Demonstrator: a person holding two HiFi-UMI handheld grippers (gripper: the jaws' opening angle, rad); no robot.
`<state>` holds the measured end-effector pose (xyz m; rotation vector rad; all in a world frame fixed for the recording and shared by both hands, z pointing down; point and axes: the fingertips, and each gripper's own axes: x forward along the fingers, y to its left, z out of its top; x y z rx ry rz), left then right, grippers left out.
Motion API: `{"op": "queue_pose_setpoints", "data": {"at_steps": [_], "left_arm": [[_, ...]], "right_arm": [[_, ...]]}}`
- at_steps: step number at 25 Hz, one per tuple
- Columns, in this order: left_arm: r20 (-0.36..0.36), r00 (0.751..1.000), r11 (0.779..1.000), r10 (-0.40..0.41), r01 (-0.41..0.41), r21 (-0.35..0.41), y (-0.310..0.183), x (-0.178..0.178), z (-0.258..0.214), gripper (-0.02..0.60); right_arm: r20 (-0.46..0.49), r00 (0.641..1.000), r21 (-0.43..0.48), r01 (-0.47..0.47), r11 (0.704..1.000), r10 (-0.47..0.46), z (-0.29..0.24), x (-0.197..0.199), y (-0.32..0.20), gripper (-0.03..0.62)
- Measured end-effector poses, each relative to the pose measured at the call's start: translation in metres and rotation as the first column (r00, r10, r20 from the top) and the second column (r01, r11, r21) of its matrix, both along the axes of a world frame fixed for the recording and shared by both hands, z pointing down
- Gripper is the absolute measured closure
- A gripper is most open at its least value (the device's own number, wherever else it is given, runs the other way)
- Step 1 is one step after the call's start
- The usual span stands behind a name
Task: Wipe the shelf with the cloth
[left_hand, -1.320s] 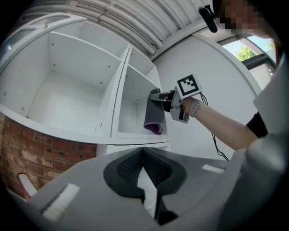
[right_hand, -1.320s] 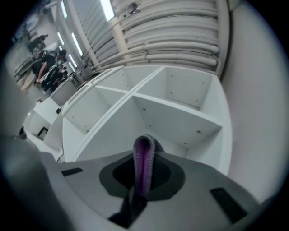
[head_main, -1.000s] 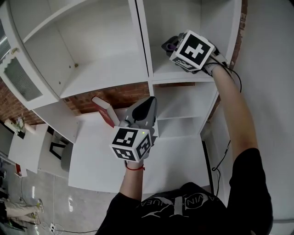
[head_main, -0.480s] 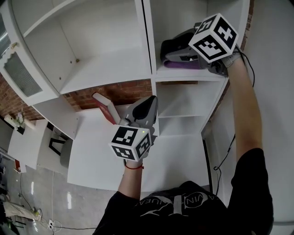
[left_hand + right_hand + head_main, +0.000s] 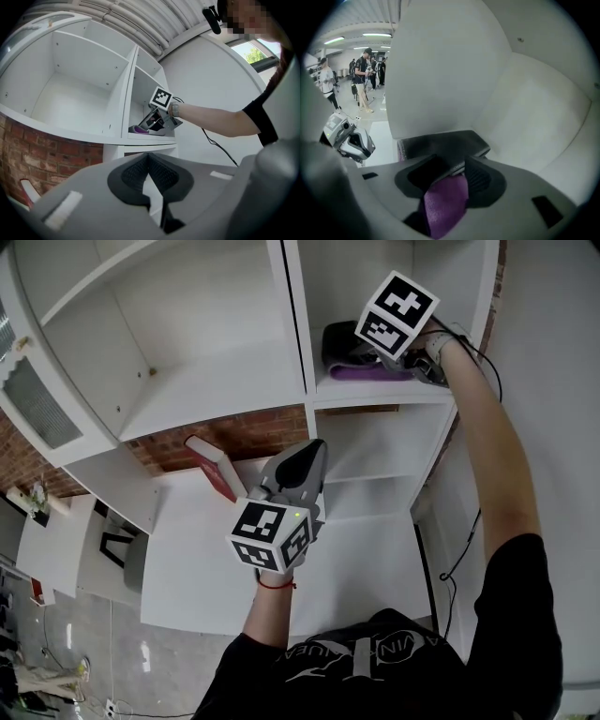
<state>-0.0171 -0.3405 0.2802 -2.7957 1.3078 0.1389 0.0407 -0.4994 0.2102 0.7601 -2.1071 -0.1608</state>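
Arm (image 5: 492,465) stretched into shelf (image 5: 375,395), right claw (image 5: 457,165) parted, closing round cloth (image 5: 443,201), left claw (image 5: 149,159) closed

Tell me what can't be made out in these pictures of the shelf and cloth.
- Cloth: head view, the right hand-held gripper and its marker cube cover much of it.
- That gripper's jaws have just been closing with the cloth between them; the right gripper view leaves unclear whether the pads press it.
- Red book: left gripper view, mostly behind the left hand-held gripper.
- People: right gripper view, too small.
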Motion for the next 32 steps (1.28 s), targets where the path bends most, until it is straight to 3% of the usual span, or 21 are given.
{"op": "queue_pose_setpoints", "data": {"at_steps": [7,11,16,21,29,32], "left_arm": [[0.057,0.995,0.996,-0.085,0.084,0.025,-0.014,-0.024,0.002,0.57],[0.051,0.995,0.996,-0.085,0.084,0.024,-0.023,-0.025,-0.005,0.57],[0.053,0.996,0.998,-0.065,0.064,0.021,-0.031,-0.015,-0.013,0.57],[0.049,0.996,0.997,-0.074,0.073,0.01,-0.035,-0.02,-0.021,0.569],[0.036,0.99,0.991,-0.137,0.136,0.013,-0.044,-0.038,-0.04,0.569],[0.03,0.992,0.992,-0.126,0.126,0.009,-0.047,-0.033,-0.044,0.569]], "right_arm": [[0.034,0.998,-0.032,0.052,0.998,-0.051,0.007,-0.02,-0.016,0.428],[0.008,0.992,0.016,0.123,0.992,-0.124,0.007,-0.036,-0.016,0.5],[-0.014,0.991,0.043,0.131,0.99,-0.131,0.011,-0.054,-0.031,0.563],[-0.083,0.989,0.129,0.135,0.982,-0.125,0.01,-0.061,-0.047,0.58],[-0.218,0.957,0.278,0.247,0.928,-0.189,0.009,-0.065,-0.065,0.582],[-0.227,0.964,0.292,0.2,0.935,-0.135,0.009,-0.054,-0.078,0.583]]}}
